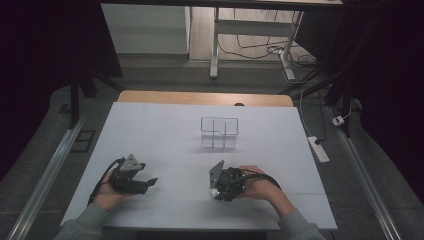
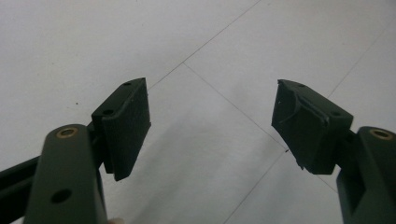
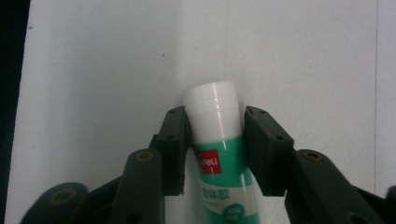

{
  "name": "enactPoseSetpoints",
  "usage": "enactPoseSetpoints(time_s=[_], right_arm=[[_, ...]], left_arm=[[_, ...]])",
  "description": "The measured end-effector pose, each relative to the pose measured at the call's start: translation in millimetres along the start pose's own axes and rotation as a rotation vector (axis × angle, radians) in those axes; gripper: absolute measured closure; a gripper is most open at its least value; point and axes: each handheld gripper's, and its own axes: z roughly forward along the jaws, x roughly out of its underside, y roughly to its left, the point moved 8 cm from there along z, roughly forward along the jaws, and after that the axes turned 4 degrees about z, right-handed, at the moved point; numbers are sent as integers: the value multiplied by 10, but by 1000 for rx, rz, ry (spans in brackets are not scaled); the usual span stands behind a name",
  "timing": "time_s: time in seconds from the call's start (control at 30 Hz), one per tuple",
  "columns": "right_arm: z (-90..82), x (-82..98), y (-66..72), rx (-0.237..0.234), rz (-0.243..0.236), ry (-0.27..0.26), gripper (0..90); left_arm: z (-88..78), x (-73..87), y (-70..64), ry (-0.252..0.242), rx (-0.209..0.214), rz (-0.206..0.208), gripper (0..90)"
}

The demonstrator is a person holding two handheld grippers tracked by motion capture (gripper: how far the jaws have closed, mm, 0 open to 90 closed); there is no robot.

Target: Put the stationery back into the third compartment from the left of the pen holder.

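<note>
A glue stick [image 3: 219, 140] with a white cap and a green label bearing a red logo lies on the white table, and my right gripper [image 3: 215, 125] is shut on it just below the cap. From above, the right gripper [image 1: 216, 190] sits low at the table's front centre, with a bit of white showing at its tip. My left gripper [image 1: 149, 181] rests at the front left, pointing right. Its jaws stand wide apart, and the left gripper [image 2: 212, 116] has nothing but bare table between its pads.
A small clear divided container [image 1: 219, 132] stands at the middle of the white table top [image 1: 150, 130]. A wooden edge [image 1: 200, 97] runs along the far side. A power strip [image 1: 318, 149] and cables lie on the floor to the right.
</note>
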Motion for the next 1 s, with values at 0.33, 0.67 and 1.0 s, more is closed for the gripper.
enactPoseSetpoints(time_s=[0.33,0.67,1.0], right_arm=[[-76,-7,-42,45,-10,-37,645],[-386,-68,-198,92,102,-222,645],[-555,-90,-312,127,198,-332,645]], left_arm=[[1,5,4,1,-1,0,279],[-2,8,12,1,-2,-3,279],[-1,10,16,1,-2,-3,279]])
